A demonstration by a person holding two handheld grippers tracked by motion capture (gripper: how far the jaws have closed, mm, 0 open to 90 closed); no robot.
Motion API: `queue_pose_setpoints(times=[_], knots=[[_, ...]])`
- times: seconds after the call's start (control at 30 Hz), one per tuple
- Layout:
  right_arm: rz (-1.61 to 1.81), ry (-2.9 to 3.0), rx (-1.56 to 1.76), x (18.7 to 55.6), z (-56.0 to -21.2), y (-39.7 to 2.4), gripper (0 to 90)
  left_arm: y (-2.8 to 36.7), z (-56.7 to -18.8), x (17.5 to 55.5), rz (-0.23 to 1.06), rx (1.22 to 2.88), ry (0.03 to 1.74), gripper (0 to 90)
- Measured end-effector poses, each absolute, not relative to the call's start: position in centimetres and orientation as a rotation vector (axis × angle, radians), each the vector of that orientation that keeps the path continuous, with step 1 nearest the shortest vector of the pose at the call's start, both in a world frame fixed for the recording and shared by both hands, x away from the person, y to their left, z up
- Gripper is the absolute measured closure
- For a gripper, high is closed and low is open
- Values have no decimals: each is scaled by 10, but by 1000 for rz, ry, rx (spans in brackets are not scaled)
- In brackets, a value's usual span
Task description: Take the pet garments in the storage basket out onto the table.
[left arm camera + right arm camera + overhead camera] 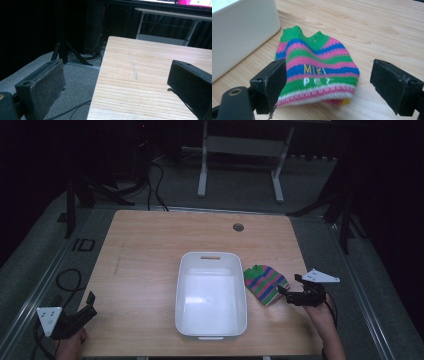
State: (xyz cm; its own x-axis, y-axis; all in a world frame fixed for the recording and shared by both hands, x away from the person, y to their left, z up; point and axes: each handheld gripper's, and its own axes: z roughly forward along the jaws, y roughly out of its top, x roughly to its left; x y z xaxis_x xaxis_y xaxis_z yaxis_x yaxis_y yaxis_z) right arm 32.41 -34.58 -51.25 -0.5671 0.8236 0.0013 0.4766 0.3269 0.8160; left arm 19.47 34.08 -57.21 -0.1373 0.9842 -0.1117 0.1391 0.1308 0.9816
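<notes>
Nearest, at the bench's front edge: two hands, each with a hand-held gripper. Right hand-held gripper (295, 292) at the front right, jaws spread wide, nothing between them. Left hand-held gripper (82, 312) at the front left corner, jaws also wide apart and empty, pointed across bare wood and partly over the floor beyond the bench's left edge.

Just ahead of the right hand-held gripper, and slightly to its left: small striped knit garment (318, 70), flat on the wood, bands of green, blue, pink and white, yellow and white lettering across the middle. Hem end towards the jaws, green collar end away; long axis roughly along the line of approach, tilted a little towards the tub. Jaws astride the hem end in the right gripper view, not yet touching as far as can be judged. Right hand far nearer than left, which sits well apart on the other side.

Beyond, just beside the garment's left side: white plastic tub (181, 285), empty, at the bench's centre.

Farther still: light wooden bench (150, 240) with a round cable hole near the back edge. Past that, grey floor, cables, dark stands, white frame legs, dim room.
</notes>
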Motion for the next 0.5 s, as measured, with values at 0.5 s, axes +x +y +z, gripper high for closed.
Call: queue_pose_setpoints(times=[0.5], knots=[[1088, 1987, 1254, 288, -545, -372, 138, 340, -572, 195, 1146, 1159, 1471, 18]])
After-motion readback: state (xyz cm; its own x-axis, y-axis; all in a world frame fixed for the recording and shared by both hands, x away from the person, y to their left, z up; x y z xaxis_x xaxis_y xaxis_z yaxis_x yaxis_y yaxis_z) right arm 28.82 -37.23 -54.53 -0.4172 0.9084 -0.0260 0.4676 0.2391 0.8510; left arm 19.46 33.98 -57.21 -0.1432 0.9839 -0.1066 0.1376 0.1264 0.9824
